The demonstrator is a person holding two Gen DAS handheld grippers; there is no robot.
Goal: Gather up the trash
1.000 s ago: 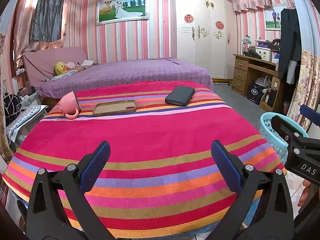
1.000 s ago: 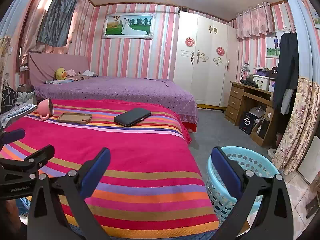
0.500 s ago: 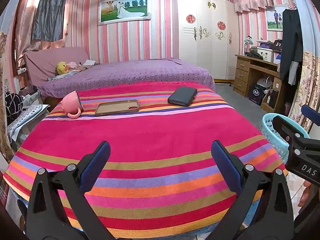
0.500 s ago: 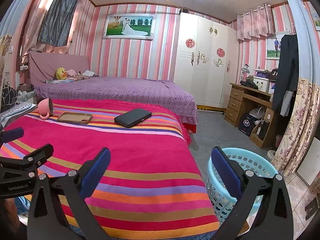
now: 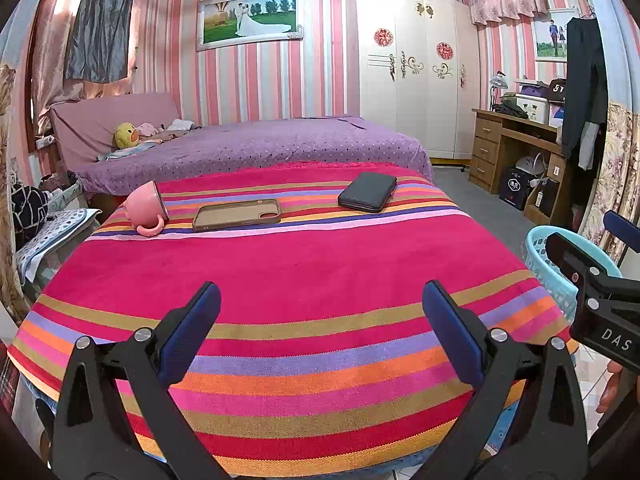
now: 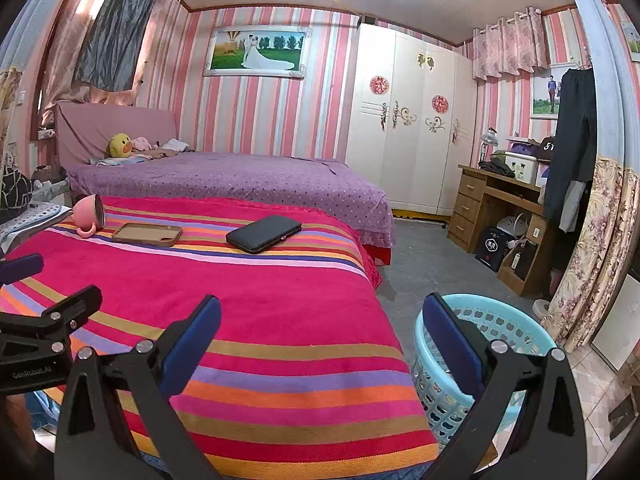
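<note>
On the striped pink cloth [image 5: 304, 264] lie a tipped pink mug [image 5: 145, 208], a brown phone case [image 5: 237, 214] and a black wallet [image 5: 368, 197], all at the far edge. They show in the right wrist view too: mug [image 6: 89, 213], case [image 6: 147, 234], wallet [image 6: 264, 233]. My left gripper [image 5: 320, 320] is open and empty above the cloth's near edge. My right gripper [image 6: 320, 332] is open and empty above the cloth's right edge, beside a light-blue basket [image 6: 504, 320]. The basket also shows in the left wrist view [image 5: 552, 264].
A purple bed [image 5: 256, 148] stands behind the table. A wooden desk [image 6: 500, 208] with bags beneath is at the right, a white wardrobe [image 6: 404, 120] beyond. A floral curtain [image 6: 592, 248] hangs at the right. Grey floor [image 6: 424, 256] lies between table and desk.
Both views have drifted slightly; the objects sit a little lower and further right in the left wrist frame. Both grippers stay open and empty.
</note>
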